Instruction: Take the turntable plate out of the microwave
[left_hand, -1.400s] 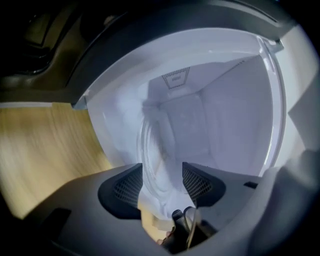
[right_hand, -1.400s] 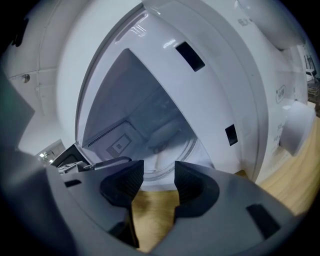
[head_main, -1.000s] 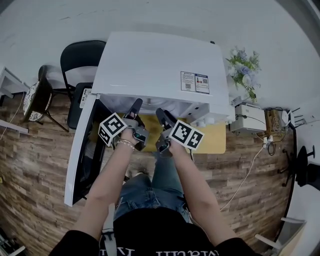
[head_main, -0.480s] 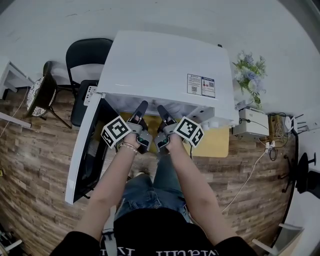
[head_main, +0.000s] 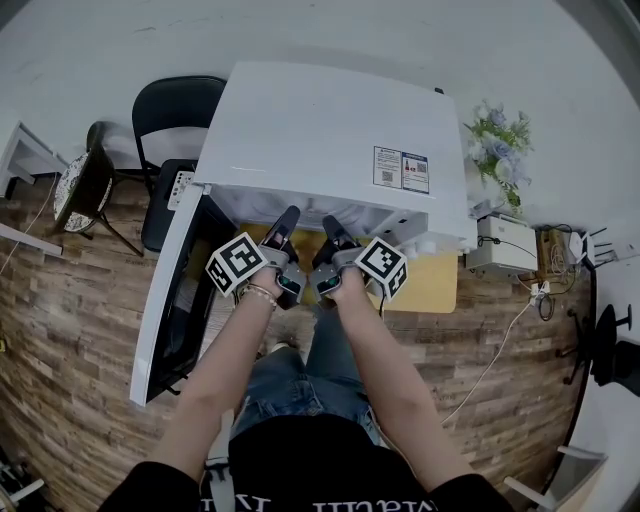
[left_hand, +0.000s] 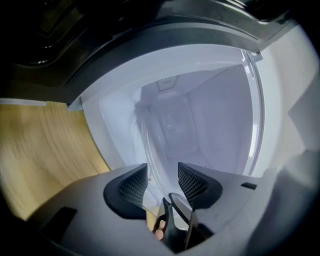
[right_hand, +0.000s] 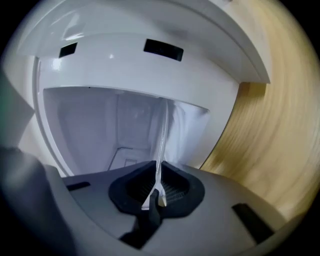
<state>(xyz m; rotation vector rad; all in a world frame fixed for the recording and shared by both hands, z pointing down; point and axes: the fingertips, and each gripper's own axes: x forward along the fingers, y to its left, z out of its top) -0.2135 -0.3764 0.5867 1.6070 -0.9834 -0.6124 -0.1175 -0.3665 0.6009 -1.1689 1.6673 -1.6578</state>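
R gripper (right_hand: 158, 182) jaws closing, pinching the turntable plate (right_hand: 161, 135) rim inside the microwave (head_main: 320, 130); L gripper (left_hand: 162, 174) jaws closing w/ rim between, not yet pressing, so seat both grips, then draw out level.

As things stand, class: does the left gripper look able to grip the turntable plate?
Probably yes. The microwave door hangs open, and the turntable plate has its rim between the closing jaws of the left gripper. Nothing blocks them, though they seem not yet clamped on it.
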